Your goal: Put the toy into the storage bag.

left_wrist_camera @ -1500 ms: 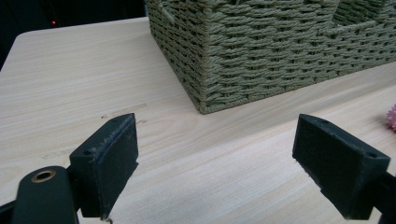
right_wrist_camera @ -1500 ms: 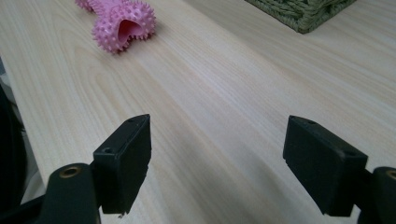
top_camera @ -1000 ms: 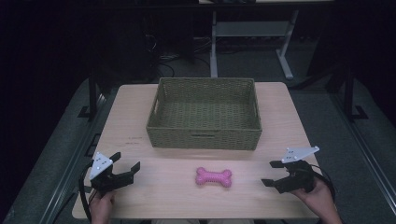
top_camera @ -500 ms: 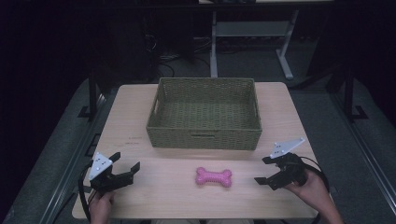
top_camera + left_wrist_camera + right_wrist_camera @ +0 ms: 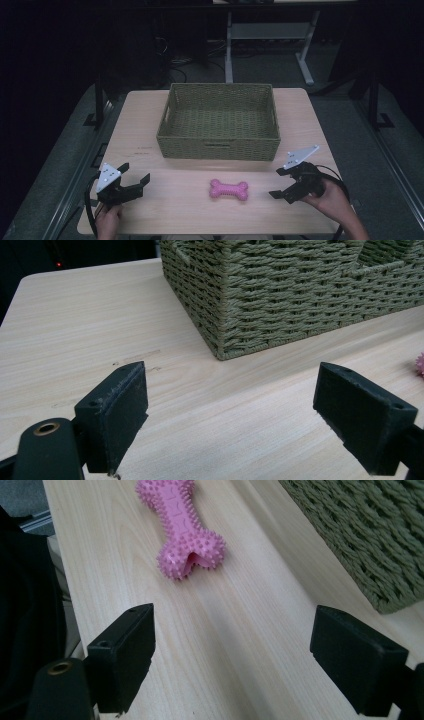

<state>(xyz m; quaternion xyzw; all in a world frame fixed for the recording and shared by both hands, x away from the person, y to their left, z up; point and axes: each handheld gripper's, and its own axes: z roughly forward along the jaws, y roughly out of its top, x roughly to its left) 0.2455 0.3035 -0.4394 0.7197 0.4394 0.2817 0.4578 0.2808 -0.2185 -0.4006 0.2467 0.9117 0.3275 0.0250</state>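
Pink bone toy (image 5: 228,189) flat on table (image 5: 165,210), near front edge, just ahead of woven basket (image 5: 218,125), between both grippers. Left gripper (image 5: 134,180) at front-left corner, low, level, jaws spread wide, nothing between; hand (image 5: 107,220) cut off by frame bottom. Toy knobbed all over, lobed ends, lengthwise left to right; in left gripper view only a sliver at right edge. Right gripper (image 5: 279,182) aimed at toy's right end, apart from it, jaws just opened wide, empty; hand (image 5: 327,197) gripping from behind.
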